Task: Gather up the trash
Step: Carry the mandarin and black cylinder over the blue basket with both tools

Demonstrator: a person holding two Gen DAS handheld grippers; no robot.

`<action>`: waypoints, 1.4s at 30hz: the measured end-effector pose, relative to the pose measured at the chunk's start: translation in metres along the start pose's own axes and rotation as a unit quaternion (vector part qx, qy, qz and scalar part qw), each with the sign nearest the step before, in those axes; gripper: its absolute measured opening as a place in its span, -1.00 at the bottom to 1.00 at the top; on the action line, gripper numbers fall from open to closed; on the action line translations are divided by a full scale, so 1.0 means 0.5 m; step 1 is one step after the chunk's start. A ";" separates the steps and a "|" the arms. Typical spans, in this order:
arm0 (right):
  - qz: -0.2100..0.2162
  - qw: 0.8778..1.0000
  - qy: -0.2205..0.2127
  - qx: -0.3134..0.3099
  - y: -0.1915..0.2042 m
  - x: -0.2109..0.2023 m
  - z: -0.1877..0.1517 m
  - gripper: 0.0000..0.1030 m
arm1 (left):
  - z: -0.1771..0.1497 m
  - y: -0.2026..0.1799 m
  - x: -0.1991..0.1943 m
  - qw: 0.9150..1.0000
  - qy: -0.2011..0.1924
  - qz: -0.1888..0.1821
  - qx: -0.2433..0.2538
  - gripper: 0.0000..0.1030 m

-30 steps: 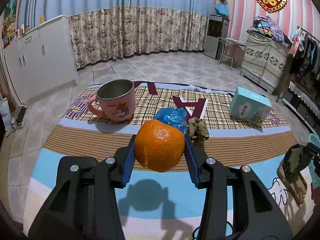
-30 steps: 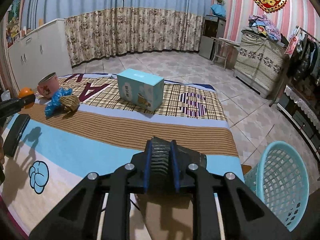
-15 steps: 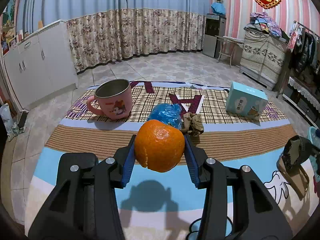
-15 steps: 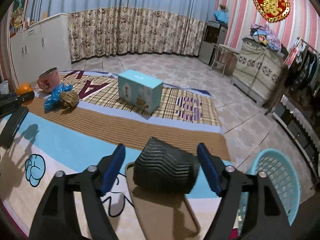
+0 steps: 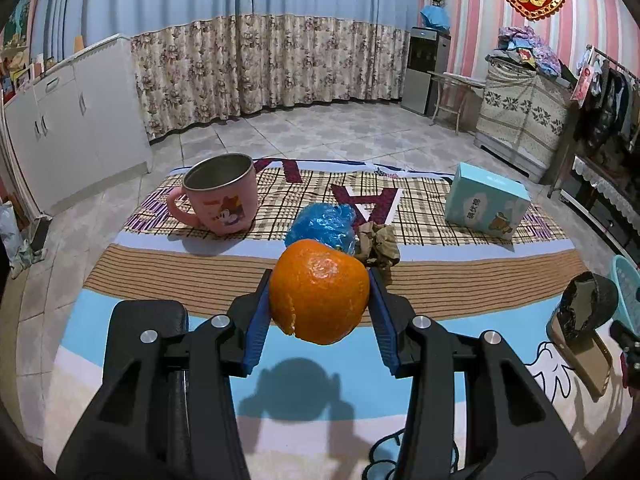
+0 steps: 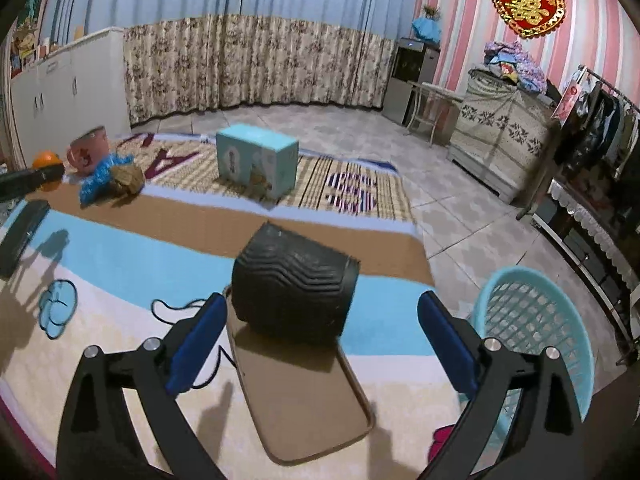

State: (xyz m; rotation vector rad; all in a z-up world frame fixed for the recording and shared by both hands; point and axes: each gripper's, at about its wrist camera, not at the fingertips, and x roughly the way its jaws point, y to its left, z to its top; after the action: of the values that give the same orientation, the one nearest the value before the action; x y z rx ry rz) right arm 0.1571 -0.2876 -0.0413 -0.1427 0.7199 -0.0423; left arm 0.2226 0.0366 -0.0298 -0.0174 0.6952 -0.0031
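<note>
The orange peel sits pinched between the left gripper's blue pads above the mat, so it should be carried level toward the teal basket, passing over the black ribbed cup on the tray, which lies free before the right gripper, whose jaws have just been opening wide.
</note>
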 end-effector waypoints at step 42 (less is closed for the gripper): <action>-0.028 0.997 -0.048 0.057 -0.061 -0.054 0.023 0.47 | -0.003 -0.064 -0.014 0.999 -0.012 -0.031 0.028 -0.14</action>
State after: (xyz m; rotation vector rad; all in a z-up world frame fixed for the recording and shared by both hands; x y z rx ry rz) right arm 0.1445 -0.3142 -0.0106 -0.0556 0.6155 -0.1280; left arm 0.2165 0.0047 -0.0260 0.0155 0.6708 -0.0813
